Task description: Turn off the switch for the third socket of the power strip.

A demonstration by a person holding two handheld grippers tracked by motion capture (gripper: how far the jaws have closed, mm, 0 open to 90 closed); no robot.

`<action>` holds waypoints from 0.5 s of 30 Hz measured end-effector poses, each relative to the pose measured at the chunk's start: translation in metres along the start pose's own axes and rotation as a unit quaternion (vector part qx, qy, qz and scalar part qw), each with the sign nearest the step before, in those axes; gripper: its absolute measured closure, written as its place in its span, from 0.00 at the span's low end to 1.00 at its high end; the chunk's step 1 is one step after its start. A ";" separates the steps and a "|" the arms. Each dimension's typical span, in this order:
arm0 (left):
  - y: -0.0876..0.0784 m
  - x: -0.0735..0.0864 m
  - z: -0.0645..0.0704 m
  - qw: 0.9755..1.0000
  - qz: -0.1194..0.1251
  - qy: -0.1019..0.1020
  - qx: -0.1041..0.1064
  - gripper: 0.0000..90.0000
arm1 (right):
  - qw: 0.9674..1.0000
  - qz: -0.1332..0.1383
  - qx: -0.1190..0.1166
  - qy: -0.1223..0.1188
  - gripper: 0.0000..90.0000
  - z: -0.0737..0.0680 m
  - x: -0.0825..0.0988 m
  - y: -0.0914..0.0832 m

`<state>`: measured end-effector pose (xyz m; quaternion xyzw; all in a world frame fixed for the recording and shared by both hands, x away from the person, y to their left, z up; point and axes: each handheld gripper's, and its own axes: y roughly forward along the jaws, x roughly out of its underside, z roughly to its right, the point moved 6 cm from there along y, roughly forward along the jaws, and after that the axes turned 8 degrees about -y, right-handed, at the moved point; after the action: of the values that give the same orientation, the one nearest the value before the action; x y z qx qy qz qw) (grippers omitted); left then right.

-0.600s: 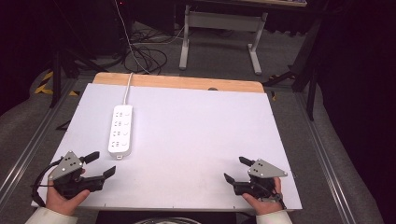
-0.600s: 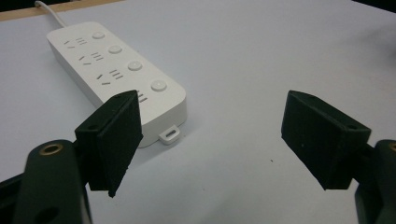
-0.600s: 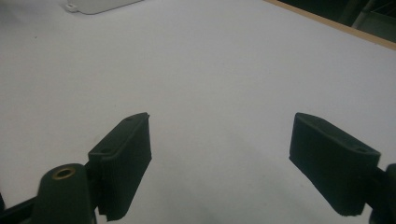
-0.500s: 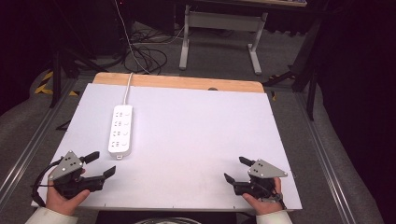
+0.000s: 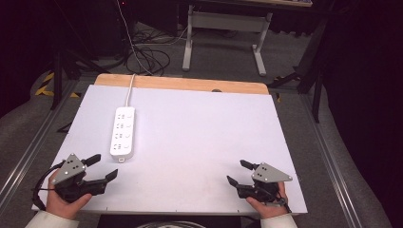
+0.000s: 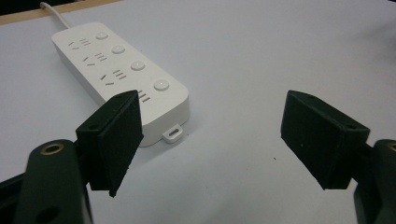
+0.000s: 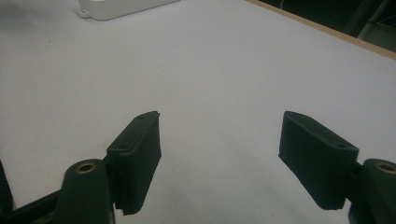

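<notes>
Nothing moving since earlier frame; we are keeping both grippers' fingers spread, empty. Power strip [image 5: 122, 133] lying lengthwise just ahead of left gripper [image 5: 100, 167], nearer than right gripper [image 5: 239, 172].

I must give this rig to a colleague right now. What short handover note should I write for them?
Left gripper: open, holds nothing, at the near left of the white table, just short of the power strip.
Right gripper: open, holds nothing, at the near right.
Power strip: flat on the table's left half, its cable leading off the far edge.
Done: nothing is gripped or touched.
Left: probably reach the strip with the left gripper, the closer one.
</notes>
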<state>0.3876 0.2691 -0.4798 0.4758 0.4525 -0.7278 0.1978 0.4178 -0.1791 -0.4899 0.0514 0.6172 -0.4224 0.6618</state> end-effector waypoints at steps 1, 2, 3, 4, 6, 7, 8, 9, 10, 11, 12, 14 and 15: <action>0.000 0.000 0.000 1.000 0.000 -0.001 0.001 0.23 | 1.000 0.000 -0.001 -0.001 0.34 0.000 0.000 0.000; 0.000 0.000 0.000 1.000 0.001 -0.006 0.001 0.23 | 1.000 0.000 -0.002 0.000 0.34 -0.001 0.000 0.000; 0.000 -0.001 0.000 1.000 0.001 -0.006 0.002 0.23 | 1.000 0.001 -0.001 -0.002 0.34 0.000 0.000 0.001; 0.000 -0.001 0.000 1.000 0.000 -0.004 0.002 0.23 | 1.000 0.001 -0.001 -0.002 0.34 0.000 0.000 0.001; -0.001 -0.001 0.000 1.000 -0.001 -0.002 0.001 0.24 | 1.000 -0.001 0.001 0.000 0.34 0.000 0.000 0.000; -0.001 -0.002 0.000 1.000 0.000 0.001 -0.001 0.24 | 1.000 -0.001 0.001 0.000 0.34 0.000 0.000 0.000; -0.001 -0.002 0.000 1.000 0.000 0.003 -0.001 0.24 | 1.000 0.000 0.001 0.000 0.34 0.001 0.000 0.000; -0.001 -0.002 0.000 1.000 -0.001 0.004 -0.003 0.24 | 1.000 -0.001 0.000 0.001 0.34 0.001 0.000 0.000; -0.001 -0.002 0.000 1.000 -0.001 0.004 -0.002 0.24 | 1.000 -0.004 -0.001 0.004 0.34 0.000 0.001 0.001; -0.001 -0.004 0.001 1.000 -0.001 0.004 -0.001 0.24 | 1.000 -0.005 -0.002 0.005 0.34 0.000 0.001 0.001; -0.001 -0.005 0.001 1.000 -0.001 0.006 -0.002 0.24 | 1.000 -0.005 -0.003 0.003 0.34 0.001 0.001 0.001; 0.000 -0.007 0.001 1.000 -0.003 0.003 0.000 0.24 | 1.000 -0.007 -0.005 0.003 0.35 0.000 0.002 0.001; 0.001 -0.009 0.001 1.000 -0.005 0.003 0.002 0.24 | 1.000 -0.008 -0.006 0.003 0.35 0.000 0.002 0.002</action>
<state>0.3918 0.2664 -0.4726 0.4764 0.4540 -0.7281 0.1920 0.4190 -0.1790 -0.4921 0.0441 0.6222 -0.4240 0.6566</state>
